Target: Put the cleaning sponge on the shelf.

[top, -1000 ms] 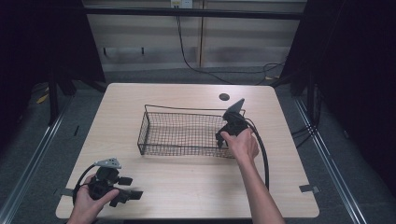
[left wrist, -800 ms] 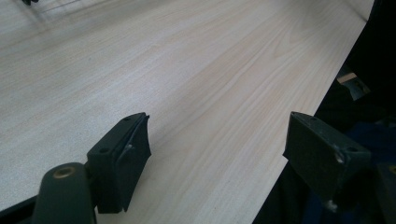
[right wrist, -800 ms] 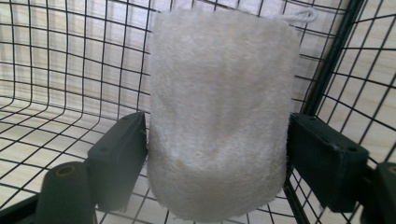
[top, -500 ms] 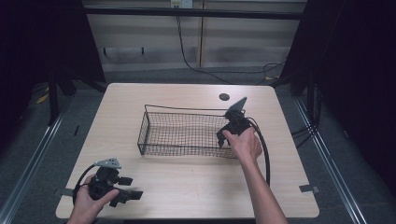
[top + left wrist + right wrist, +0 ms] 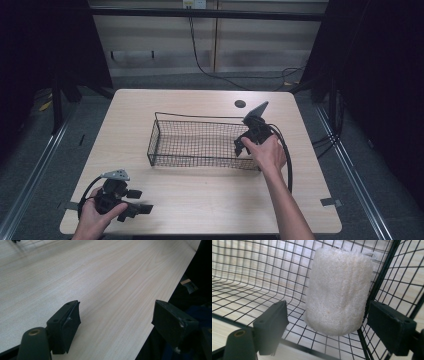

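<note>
My right gripper [image 5: 327,327] has its jaws spread wide and released, gripping nothing. Between them, just ahead and apart from both pads, I see a pale, coarse-fibred loofah-like sponge [image 5: 339,290], a stubby cylinder standing roughly upright in a corner of the black wire basket [image 5: 249,285]. Its right side sits against the basket's corner wire; whether it truly touches I cannot tell. From the high view, the right gripper [image 5: 250,140] sits over the basket's near right end, held by my right hand [image 5: 267,152], with its cable [image 5: 287,160] looping back along the forearm. The basket [image 5: 200,142] stretches away to the gripper's left across the middle of the light wood table [image 5: 200,195]. Beyond the gripper, toward the far edge, a small dark round spot [image 5: 240,104] marks the tabletop.

My left gripper [image 5: 116,317] is likewise released, jaws well apart with bare table [image 5: 75,277] between them. Its right jaw hangs past the table's edge, over dark floor. In the high view, the left gripper [image 5: 132,205] lies low near the near left corner, in my left hand [image 5: 95,217], well apart from the basket, its grey three-cornered plate [image 5: 116,175] on top.
</note>
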